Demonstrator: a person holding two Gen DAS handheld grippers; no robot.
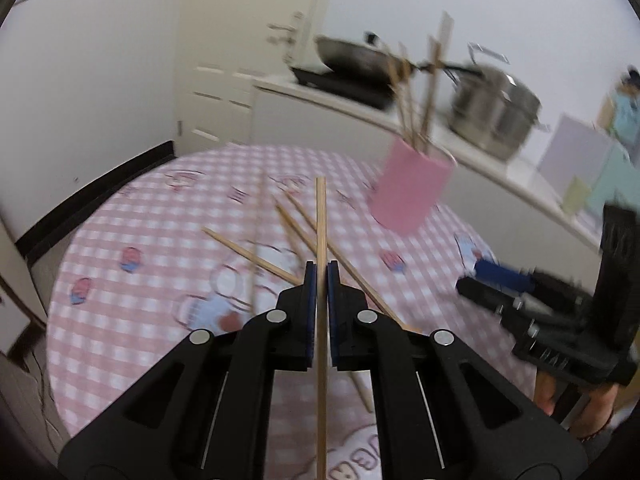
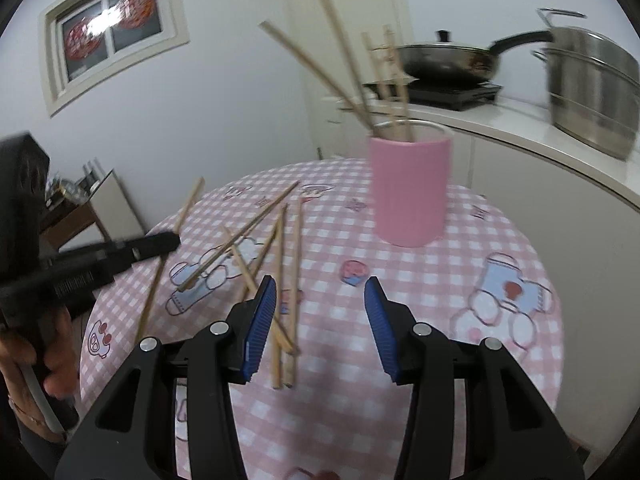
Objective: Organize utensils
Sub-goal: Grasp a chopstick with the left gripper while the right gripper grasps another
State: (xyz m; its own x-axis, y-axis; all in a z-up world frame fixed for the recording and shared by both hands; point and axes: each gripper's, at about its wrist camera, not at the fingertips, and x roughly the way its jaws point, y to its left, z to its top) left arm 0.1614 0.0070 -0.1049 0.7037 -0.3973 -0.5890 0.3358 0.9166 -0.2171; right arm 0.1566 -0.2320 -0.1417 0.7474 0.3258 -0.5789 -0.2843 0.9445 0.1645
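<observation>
- While we hold both grippers above it, the round table (image 2: 500, 240) under its pink checked cloth fills most of each view; its far edge curves close beside the white counter (image 2: 520, 128).
- On that counter we see a steel stockpot (image 2: 592, 88) and a dark pan (image 2: 448, 60) on a flat hob (image 2: 452, 92), both well apart from the table surface.
- We locate the pink cup (image 2: 408, 192) upright on the far part of the table, with several chopsticks standing in it and leaning outward at different angles.
- We hold the right gripper (image 2: 320, 320) with its blue pads partly apart and nothing between them; the cloth between it and the cup is bare.
- We hold the left gripper (image 1: 322, 276) with its pads clamped on one chopstick (image 1: 321, 216), which runs lengthwise between the fingers and sticks out beyond the tips.
- We find the loose chopsticks (image 2: 294, 280) lying crossed on the cloth just ahead and left of the right gripper; some overlap one another, and two lie side by side with their near ends close to its left finger.
- In the left wrist view, the crossed sticks lie directly under the held one.
- In the right wrist view, a hand (image 2: 52, 364) grips the left tool's handle at the left edge.
</observation>
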